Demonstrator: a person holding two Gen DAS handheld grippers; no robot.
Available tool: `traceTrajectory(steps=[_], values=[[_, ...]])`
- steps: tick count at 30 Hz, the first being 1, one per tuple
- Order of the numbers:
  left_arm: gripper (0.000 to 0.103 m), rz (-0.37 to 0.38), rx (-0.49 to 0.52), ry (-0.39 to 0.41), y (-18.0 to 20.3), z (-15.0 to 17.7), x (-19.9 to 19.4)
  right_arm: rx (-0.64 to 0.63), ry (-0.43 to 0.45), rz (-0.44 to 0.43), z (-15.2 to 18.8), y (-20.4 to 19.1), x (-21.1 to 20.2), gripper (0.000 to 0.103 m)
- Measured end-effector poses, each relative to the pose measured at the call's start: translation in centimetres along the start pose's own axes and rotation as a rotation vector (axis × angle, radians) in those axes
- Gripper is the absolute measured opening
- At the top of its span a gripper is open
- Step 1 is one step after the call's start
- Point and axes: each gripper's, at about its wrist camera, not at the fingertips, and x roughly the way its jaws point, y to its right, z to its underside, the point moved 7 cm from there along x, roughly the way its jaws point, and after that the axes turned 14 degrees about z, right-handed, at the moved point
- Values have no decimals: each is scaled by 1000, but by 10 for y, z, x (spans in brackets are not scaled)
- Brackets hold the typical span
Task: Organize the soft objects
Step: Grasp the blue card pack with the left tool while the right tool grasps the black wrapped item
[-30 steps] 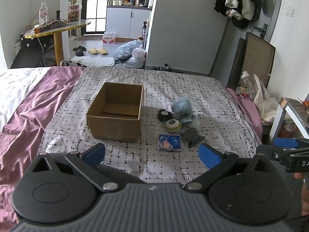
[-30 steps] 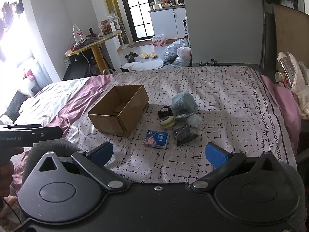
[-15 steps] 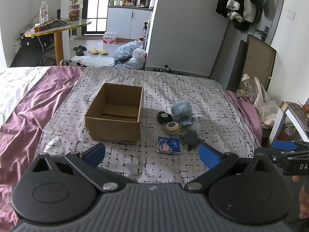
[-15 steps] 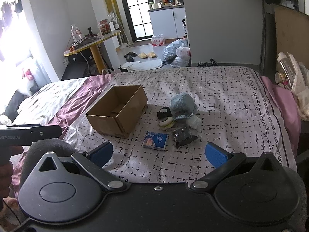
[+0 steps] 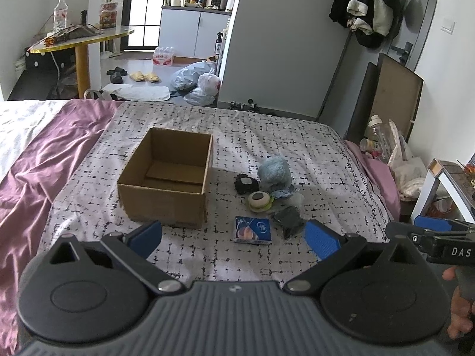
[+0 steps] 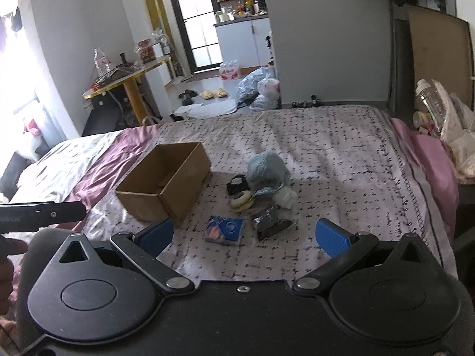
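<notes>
Both tools are held low over the near edge of the bed, side by side. The left tool (image 5: 233, 235) has its blue-padded fingers spread wide with nothing between them, and the right tool (image 6: 243, 234) is spread just as wide and holds nothing either.

Just beyond them, on the black-and-white patterned bedspread (image 5: 267, 130), lies a small cluster of things. Nearest the tools is a flat blue packet (image 5: 253, 229) with a printed picture, and just beside it on the right a dark crumpled wrapped bundle (image 5: 288, 219). Behind those sits a round cream-and-green piece with a dark centre (image 5: 259, 201), touching a small black fuzzy item (image 5: 244, 184) and a fluffy light-blue plush (image 5: 273, 172), which stands tallest in the pile. Something pale and crinkly (image 6: 285, 196) shows at the plush's right side; I can't tell what it is.

To the left of the cluster, a little apart from it, an open cardboard box (image 5: 169, 175) rests on the bedspread with only its bottom flaps showing inside. Purple satin sheet (image 5: 44, 160) covers the bed's left part.
</notes>
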Motion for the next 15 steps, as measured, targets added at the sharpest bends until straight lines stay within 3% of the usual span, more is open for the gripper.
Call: traceTrajectory(steps=[15], values=[[101, 45, -48, -69, -7, 0, 57, 90, -79, 0, 4, 16, 46, 103]])
